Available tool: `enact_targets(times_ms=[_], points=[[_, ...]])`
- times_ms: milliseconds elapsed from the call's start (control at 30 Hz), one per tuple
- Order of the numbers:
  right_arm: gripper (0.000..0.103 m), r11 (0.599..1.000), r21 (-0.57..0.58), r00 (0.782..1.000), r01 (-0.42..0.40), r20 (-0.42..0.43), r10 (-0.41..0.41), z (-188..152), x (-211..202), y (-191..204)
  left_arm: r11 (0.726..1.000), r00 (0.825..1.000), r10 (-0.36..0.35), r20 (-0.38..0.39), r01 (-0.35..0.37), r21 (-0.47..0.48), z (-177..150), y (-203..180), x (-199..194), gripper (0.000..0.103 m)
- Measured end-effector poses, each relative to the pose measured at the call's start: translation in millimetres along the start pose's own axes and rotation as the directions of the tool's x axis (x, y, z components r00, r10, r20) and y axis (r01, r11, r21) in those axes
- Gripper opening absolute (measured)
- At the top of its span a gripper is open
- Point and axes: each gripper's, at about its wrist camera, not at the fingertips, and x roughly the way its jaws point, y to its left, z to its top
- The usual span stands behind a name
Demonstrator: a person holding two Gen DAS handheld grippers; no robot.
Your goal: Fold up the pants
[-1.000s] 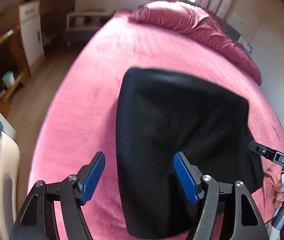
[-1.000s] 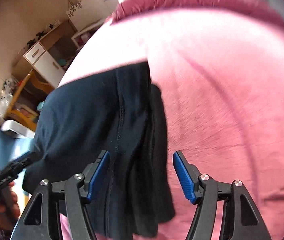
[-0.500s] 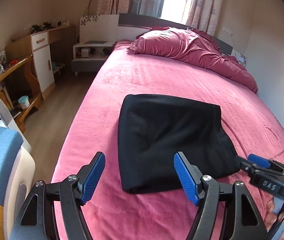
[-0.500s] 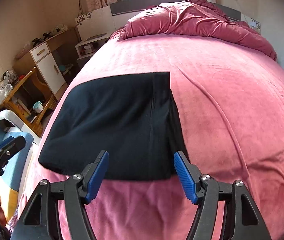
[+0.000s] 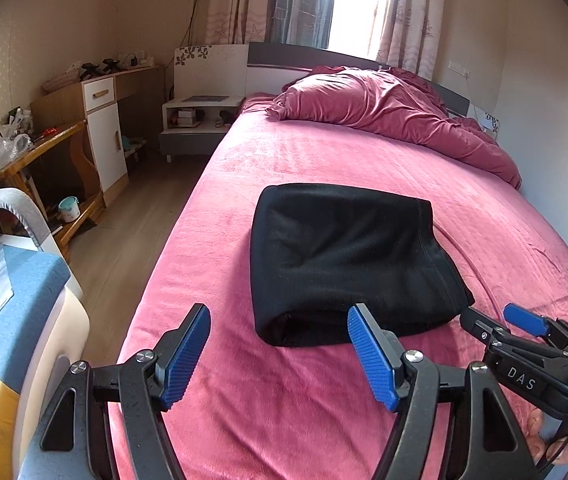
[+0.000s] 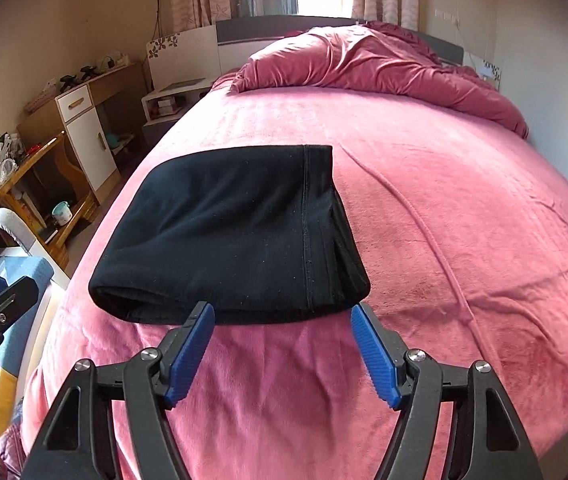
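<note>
Pants (image 5: 348,264) lie folded on the pink bed (image 5: 324,160) just ahead of our left gripper (image 5: 279,354), spread and empty; beyond them a duvet (image 5: 388,112). Our right gripper (image 6: 281,350), opening with nothing between, sits just short of their near edge; layers underneath stay hidden.

My left gripper (image 5: 279,354) hangs wide open, empty, just short of the folded black pants (image 5: 348,264) on the pink bed (image 5: 324,160).
</note>
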Motion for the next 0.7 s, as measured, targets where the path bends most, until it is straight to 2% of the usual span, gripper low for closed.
enact_targets(times_ms=[433, 533, 700], points=[[0.073, 1.0, -0.011, 1.0, 0.018, -0.001, -0.018, -6.3, -7.0, 6.5, 1.0, 0.999, -0.026, 0.019, 0.026, 0.006, -3.9, -6.8, -9.0, 0.073], [0.073, 1.0, -0.007, 1.0, 0.022, -0.004, -0.022, -7.4, -6.6, 6.0, 0.999, 0.999, -0.038, 0.021, 0.038, -0.009, -2.8, -5.4, -10.2, 0.077], [0.074, 1.0, 0.001, 1.0, 0.026, -0.007, -0.026, -8.3, -5.4, 4.4, 1.0, 1.0, -0.007, 0.015, 0.007, -0.013, -3.1, -6.2, -8.9, 0.079]])
